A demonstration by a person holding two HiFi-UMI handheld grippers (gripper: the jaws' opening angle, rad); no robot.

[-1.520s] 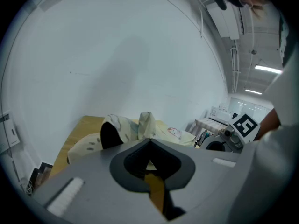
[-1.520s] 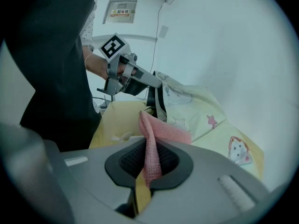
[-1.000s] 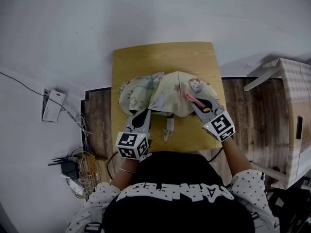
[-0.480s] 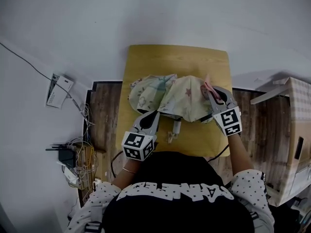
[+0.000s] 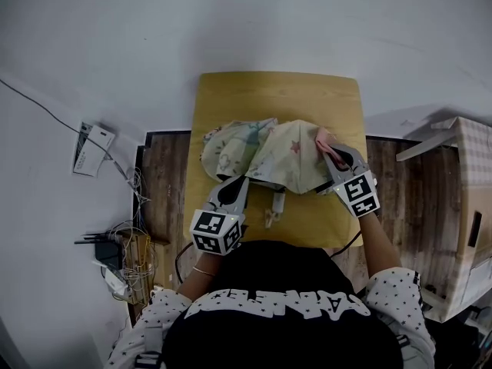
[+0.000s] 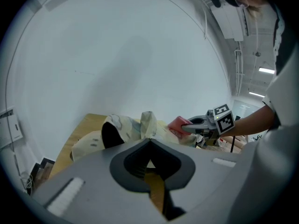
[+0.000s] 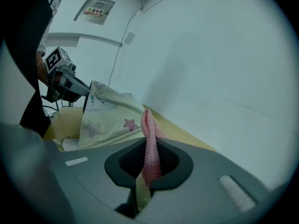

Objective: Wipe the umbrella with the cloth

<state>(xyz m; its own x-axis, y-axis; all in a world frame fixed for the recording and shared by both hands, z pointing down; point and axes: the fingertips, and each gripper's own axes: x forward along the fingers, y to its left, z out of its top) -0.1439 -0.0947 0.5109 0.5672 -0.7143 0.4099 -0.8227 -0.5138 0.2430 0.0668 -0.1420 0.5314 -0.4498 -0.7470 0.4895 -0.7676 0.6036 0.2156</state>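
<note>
A pale yellow printed umbrella point(image 5: 269, 152) lies half spread on the wooden table point(image 5: 231, 91), with its white handle point(image 5: 271, 206) pointing toward me. My left gripper point(image 5: 240, 181) is shut on the canopy's near edge. A fold of fabric point(image 6: 147, 122) stands up at its tips point(image 6: 149, 141). My right gripper point(image 5: 329, 154) is shut on a pink cloth point(image 5: 323, 138) at the canopy's right side. In the right gripper view the cloth point(image 7: 148, 125) sticks up between the jaws, beside the canopy point(image 7: 110, 115). The left gripper view shows the right gripper point(image 6: 198, 125) and the cloth point(image 6: 178, 125).
The table stands against a white wall. A white card point(image 5: 91, 148) and loose cables point(image 5: 127, 260) lie at the left on the floor. A pale box point(image 5: 469, 198) stands at the right. My own body fills the bottom of the head view.
The right gripper has carried the pink cloth across the canopy's right side toward its far right edge. The left gripper has kept its hold at the near edge.
</note>
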